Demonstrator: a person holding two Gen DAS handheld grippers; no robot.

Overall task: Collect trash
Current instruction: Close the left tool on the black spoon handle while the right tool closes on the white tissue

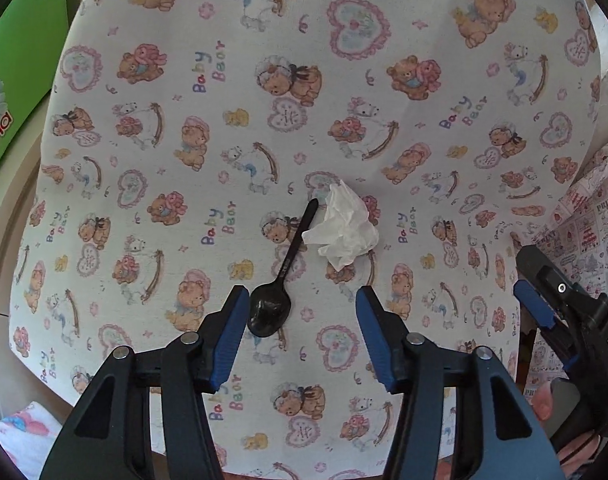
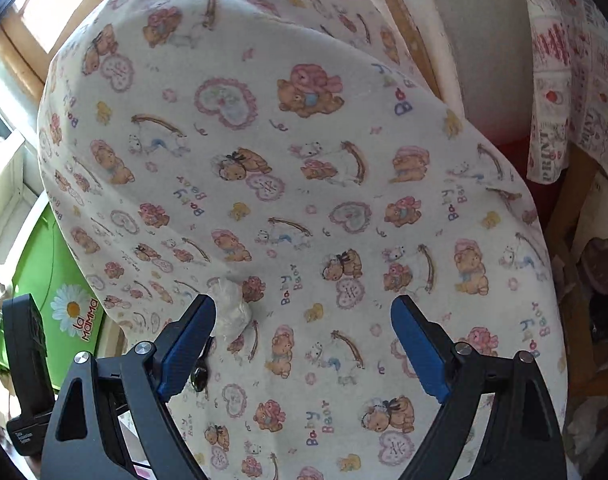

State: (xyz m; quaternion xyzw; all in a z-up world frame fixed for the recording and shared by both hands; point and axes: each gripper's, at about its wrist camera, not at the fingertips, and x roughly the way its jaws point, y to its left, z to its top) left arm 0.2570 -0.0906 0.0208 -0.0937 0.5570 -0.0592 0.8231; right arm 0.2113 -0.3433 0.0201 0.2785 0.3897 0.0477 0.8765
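i keep both the left gripper (image 1: 301, 312) and right gripper (image 2: 304, 328) wide, centring the left over the black plastic spoon (image 1: 277, 280) beside the crumpled tissue (image 1: 346, 226).

Left hand-held gripper (image 1: 301, 312) and right hand-held gripper (image 2: 304, 332) both wide apart, fingers angled downward
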